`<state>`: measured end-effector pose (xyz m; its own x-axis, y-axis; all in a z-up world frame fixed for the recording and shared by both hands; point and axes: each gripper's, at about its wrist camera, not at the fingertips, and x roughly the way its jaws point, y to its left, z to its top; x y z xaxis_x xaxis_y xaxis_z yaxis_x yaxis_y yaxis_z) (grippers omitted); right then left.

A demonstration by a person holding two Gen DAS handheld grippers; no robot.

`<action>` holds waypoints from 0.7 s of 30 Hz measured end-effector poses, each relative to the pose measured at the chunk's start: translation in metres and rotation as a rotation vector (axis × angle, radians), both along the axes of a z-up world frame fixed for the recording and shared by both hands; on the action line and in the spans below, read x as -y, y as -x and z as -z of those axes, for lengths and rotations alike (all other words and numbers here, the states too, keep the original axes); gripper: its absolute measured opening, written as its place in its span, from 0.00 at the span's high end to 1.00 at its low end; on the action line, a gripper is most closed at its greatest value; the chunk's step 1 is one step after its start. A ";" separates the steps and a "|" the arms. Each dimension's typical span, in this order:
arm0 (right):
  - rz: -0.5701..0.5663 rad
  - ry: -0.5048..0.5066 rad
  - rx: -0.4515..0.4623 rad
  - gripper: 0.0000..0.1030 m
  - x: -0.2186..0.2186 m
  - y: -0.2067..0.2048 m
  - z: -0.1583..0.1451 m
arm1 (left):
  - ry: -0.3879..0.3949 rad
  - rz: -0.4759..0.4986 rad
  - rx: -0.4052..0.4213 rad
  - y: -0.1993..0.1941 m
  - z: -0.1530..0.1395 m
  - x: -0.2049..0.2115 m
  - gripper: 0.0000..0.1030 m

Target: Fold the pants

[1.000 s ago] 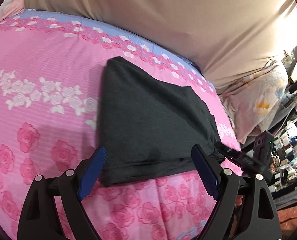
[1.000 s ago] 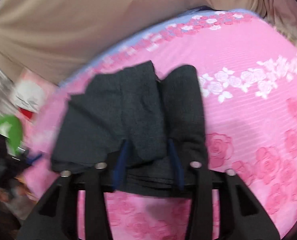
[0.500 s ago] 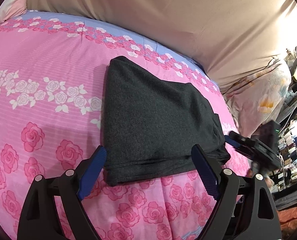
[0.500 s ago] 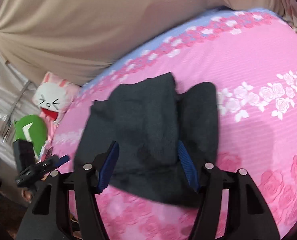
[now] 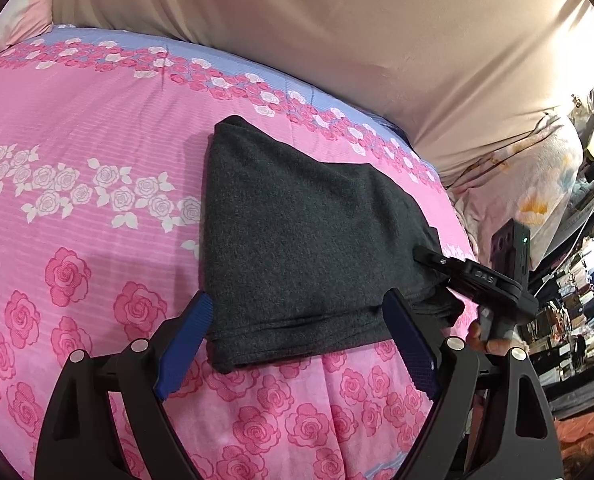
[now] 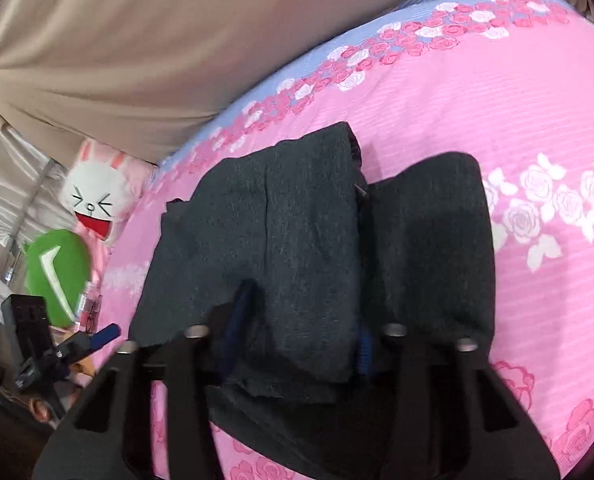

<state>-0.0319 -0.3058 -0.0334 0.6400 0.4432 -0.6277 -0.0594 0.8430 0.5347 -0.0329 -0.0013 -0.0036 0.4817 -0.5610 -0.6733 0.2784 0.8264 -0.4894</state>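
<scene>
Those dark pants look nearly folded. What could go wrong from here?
The right gripper has just been closing its fingers on a bunch of the pants; it may hold only the top layers, so lifting could pull the fold apart. The left gripper is open at the near edge, so that side may sag or drag on the bedspread.

right gripper (image 6: 297, 332) tight on dark pants (image 6: 305, 240), pink bedspread (image 6: 497, 120) beneath

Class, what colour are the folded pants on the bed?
Dark charcoal grey pants, clearest in the left wrist view.
</scene>
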 end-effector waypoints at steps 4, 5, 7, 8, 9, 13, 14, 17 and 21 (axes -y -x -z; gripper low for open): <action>0.010 0.048 0.183 0.86 -0.015 0.035 -0.070 | 0.012 0.009 0.015 -0.001 -0.009 0.002 0.18; 0.024 0.062 0.219 0.86 -0.016 0.045 -0.082 | 0.017 0.013 0.021 0.000 -0.012 0.003 0.18; 0.096 0.143 0.277 0.86 -0.016 0.071 -0.104 | 0.030 0.031 0.031 -0.001 -0.017 0.006 0.18; 0.141 0.213 0.272 0.86 -0.014 0.078 -0.103 | 0.030 0.038 0.032 -0.001 -0.017 0.009 0.17; 0.190 0.295 0.236 0.85 -0.011 0.081 -0.093 | 0.026 0.049 0.031 -0.003 -0.015 0.013 0.16; 0.288 0.271 -0.055 0.65 0.021 0.064 -0.008 | 0.027 0.067 -0.036 -0.015 0.007 0.026 0.16; 0.305 0.194 -0.039 0.63 0.028 0.071 -0.006 | 0.029 0.067 -0.057 -0.018 0.012 0.028 0.16; 0.340 0.037 0.030 0.48 0.046 0.089 -0.019 | 0.027 0.046 -0.074 -0.023 0.015 0.029 0.16; 0.356 0.018 0.008 0.18 0.059 0.082 -0.016 | 0.121 0.000 -0.145 -0.040 0.029 0.019 0.16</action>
